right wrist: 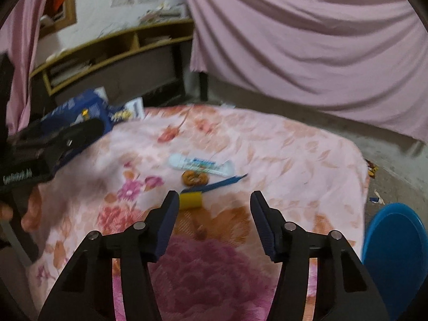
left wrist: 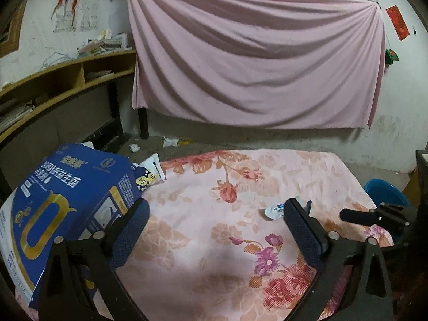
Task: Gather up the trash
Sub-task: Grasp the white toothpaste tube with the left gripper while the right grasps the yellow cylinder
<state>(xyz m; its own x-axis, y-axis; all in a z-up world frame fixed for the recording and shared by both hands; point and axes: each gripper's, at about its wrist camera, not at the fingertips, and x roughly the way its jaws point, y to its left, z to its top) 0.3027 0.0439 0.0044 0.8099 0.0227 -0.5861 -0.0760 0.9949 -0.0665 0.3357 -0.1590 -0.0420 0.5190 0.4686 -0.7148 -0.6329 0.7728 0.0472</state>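
Note:
On the floral tablecloth (right wrist: 294, 147) lie a white squeezed tube (right wrist: 199, 164), a brown crumpled scrap (right wrist: 194, 178), a blue strip (right wrist: 227, 182) and a small yellow roll (right wrist: 190, 200). My right gripper (right wrist: 214, 200) is open and empty, just short of the yellow roll, which sits by its left finger. My left gripper (left wrist: 216, 208) is open and empty above the cloth (left wrist: 214, 240). The tube's end (left wrist: 275, 211) shows beside its right finger. A big blue milk carton (left wrist: 69, 198) lies by its left finger. The right gripper shows at the right edge of the left wrist view (left wrist: 374, 216).
A blue bin (right wrist: 396, 256) stands on the floor right of the table and also shows in the left wrist view (left wrist: 385, 190). A wooden shelf (left wrist: 67, 75) is at the back left. A pink sheet (left wrist: 254, 61) hangs on the wall. Paper scraps (left wrist: 169, 141) lie on the floor.

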